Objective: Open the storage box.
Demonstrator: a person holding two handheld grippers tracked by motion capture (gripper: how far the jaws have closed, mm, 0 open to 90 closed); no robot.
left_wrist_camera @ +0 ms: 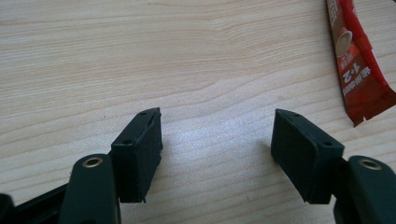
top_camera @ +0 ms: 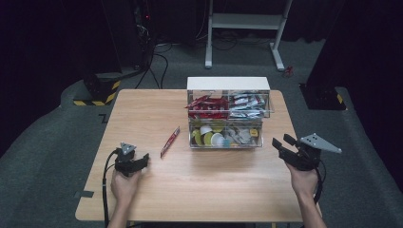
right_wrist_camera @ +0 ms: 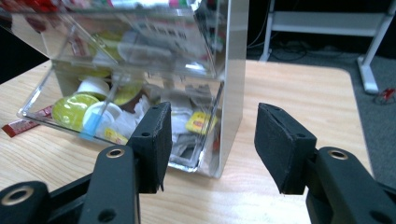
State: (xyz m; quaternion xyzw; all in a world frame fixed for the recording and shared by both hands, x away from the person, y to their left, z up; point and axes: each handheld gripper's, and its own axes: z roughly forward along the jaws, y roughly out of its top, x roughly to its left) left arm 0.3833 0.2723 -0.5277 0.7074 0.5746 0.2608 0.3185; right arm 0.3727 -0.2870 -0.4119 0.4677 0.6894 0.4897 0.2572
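From the high view, a clear plastic organizer point(top_camera: 228, 114) with a white back stands toward the far middle of the wooden surface point(top_camera: 190, 185). Its upper compartments hold red packets on the left and pale packets on the right; the lower tray holds small cups and loose packets. A red sachet point(top_camera: 170, 141) lies alone on the wood, just left of the organizer's lower tray and apart from it. The left gripper point(top_camera: 142, 160) rests low near the surface's left front, its jaws pointing toward the sachet, which lies near them and a little farther out, with bare wood between. The right gripper point(top_camera: 281, 143) is held off the organizer's right front corner, jaws apart with nothing in them. Grey carpet surrounds the surface; a white frame stands behind, cables trail on the floor, and dark curtains close the room.

In the left gripper view, the left gripper's jaws are released, standing wide over pale wood grain with nothing between them. The red sachet point(left_wrist_camera: 357, 60) lies at the upper right, beyond and outside the right-hand jaw, not touching it.

In the right gripper view, the jaws stand apart and empty. The organizer point(right_wrist_camera: 140, 70) is ahead and to the left; its white side wall rises in the gap between the jaws, farther off. Yellow-lidded cups and a yellow packet lie in the lower tray, behind the left-hand jaw. An end of the sachet point(right_wrist_camera: 21, 125) shows at the left edge.
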